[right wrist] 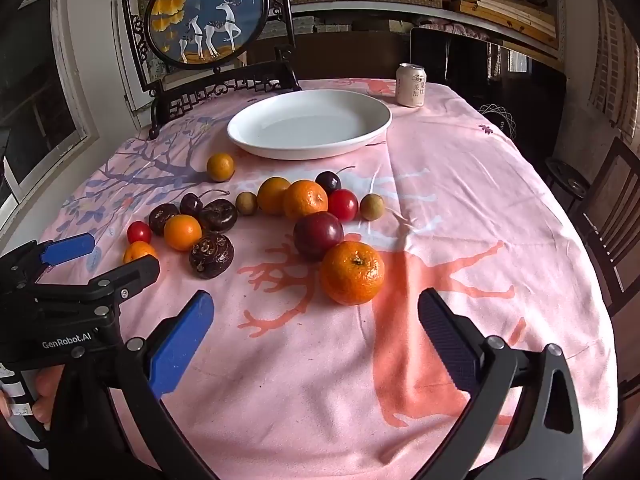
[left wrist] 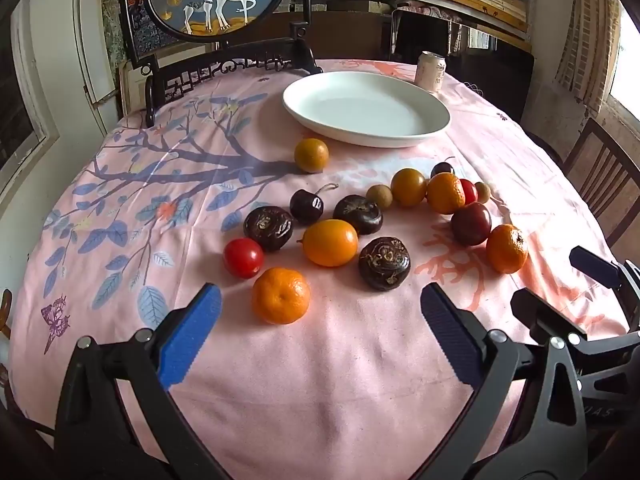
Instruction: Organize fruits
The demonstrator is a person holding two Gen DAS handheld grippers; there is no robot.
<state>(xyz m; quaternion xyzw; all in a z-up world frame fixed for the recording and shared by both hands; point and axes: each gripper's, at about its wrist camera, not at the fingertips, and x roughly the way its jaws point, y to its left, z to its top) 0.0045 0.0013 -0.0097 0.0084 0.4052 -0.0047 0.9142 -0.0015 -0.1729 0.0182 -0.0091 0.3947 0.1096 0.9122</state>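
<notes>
While both claws hang low over the pink tablecloth [left wrist: 320,360], each one is spread wide and holds nothing. The left claw [left wrist: 320,312] has blue pads, and a small orange [left wrist: 281,295] sits just past them, a bit toward the left pad. Right behind that orange are a red tomato [left wrist: 243,257], a dark bumpy fruit [left wrist: 384,263] and a smooth yellow-orange fruit [left wrist: 330,242]. They crowd close, so the way farther in is full.

The right claw [right wrist: 316,320] has a big orange [right wrist: 352,272] just in front of it, near the middle of its gap. A dark red plum [right wrist: 318,235] touches that orange from behind. Past the plum sits a tight bunch: another orange [right wrist: 305,198], a red cherry tomato [right wrist: 343,205], a dark cherry [right wrist: 328,182] and two little brown round fruits [right wrist: 372,207].

Far back, a white plate [right wrist: 376,128] lies with nothing on it. One yellow fruit [right wrist: 220,167] rests alone near its front rim. A drink can [right wrist: 411,85] stands upright behind the plate. A round picture of white deer [right wrist: 208,16] in a dark carved frame stands at the far left edge of the table. A dark wooden chair [right wrist: 616,216] is off to the right.
</notes>
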